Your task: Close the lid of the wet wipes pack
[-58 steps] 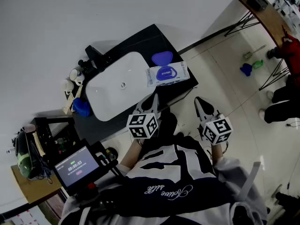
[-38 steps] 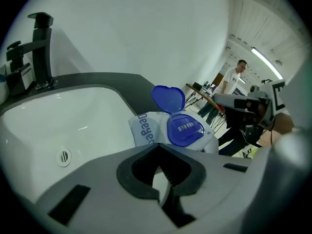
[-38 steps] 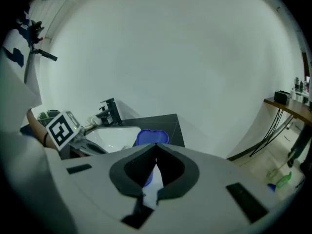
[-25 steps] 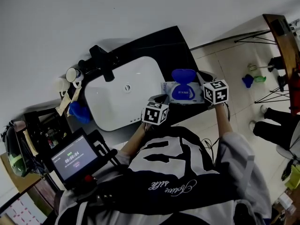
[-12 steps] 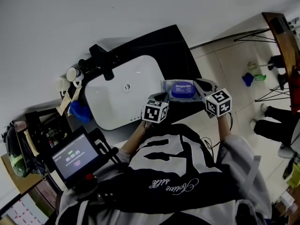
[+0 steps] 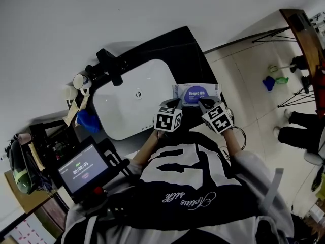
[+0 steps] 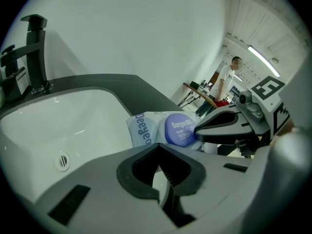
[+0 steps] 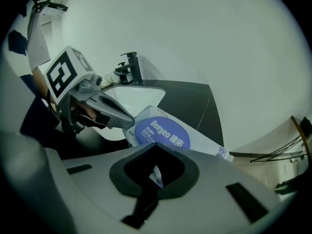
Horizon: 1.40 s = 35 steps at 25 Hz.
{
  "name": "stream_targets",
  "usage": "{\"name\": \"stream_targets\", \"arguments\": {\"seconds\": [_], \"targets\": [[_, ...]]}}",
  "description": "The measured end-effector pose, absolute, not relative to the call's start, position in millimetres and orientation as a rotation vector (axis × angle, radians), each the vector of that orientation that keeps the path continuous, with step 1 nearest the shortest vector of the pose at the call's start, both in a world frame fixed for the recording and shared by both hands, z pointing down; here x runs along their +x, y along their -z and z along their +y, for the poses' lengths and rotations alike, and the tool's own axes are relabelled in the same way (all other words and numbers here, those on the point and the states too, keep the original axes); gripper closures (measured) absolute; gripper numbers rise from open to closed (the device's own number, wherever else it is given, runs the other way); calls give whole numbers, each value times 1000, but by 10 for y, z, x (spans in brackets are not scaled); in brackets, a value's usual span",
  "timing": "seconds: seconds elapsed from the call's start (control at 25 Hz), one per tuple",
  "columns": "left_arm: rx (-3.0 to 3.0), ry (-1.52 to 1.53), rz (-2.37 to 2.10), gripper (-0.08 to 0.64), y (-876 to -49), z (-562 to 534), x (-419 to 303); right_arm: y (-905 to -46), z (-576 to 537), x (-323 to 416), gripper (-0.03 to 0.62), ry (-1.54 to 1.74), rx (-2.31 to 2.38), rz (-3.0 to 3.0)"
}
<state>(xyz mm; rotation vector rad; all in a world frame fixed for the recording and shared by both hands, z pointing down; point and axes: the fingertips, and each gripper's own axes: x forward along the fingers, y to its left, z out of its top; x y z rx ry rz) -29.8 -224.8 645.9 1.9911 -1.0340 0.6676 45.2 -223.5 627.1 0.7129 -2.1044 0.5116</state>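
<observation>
Tongs in both hands are pressed together, nothing pinched: on the left gripper (image 7: 158,150) and the right gripper (image 8: 155,152) alike the grey moulded jaws meet, leaving only a dark diamond-shaped hollow behind the tips. The wet wipes pack (image 6: 195,93) lies just ahead of both, between their tips, a soft pillow of pale crinkled film with blue print. Its lid (image 7: 179,130), a smooth round blue plastic disc, sits flat on the pack's top. From the left gripper view, the right gripper's narrow dark tip touches the lid's rim on the side nearer that gripper. From the right gripper view, the left gripper's pointed tip is at the pack's left end, beside the lid (image 8: 163,133). Left of the left gripper (image 6: 173,104) lies the sink (image 6: 129,105), a glossy white rounded-rectangle basin set in a matte dark counter (image 6: 188,50), with an angular black faucet (image 7: 36,52) beyond it.
</observation>
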Motion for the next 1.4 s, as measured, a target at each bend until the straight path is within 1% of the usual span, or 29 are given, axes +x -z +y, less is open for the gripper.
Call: {"name": "stream_targets", "arguments": {"seconds": [0.2, 0.32, 0.76, 1.12, 1.4], "targets": [[1994, -672, -1034, 561, -6467, -2259, -335, -6343, -2301, 388, 594, -562, 702, -2055], [2010, -670, -1050, 561, -6427, -2268, -334, -6327, -2314, 402, 595, -610, 775, -2089], [2092, -600, -1125, 561, -5923, -1841, -195, -5874, -1660, 658, 594, -599, 966, -2277], [2124, -554, -1160, 561, -5732, -1215, -39, -5661, -956, 930, 595, -591, 1076, -2331], [2115, -521, -1167, 561, -5739, -373, 162, -5530, -240, 1162, 595, -644, 1147, -2375]]}}
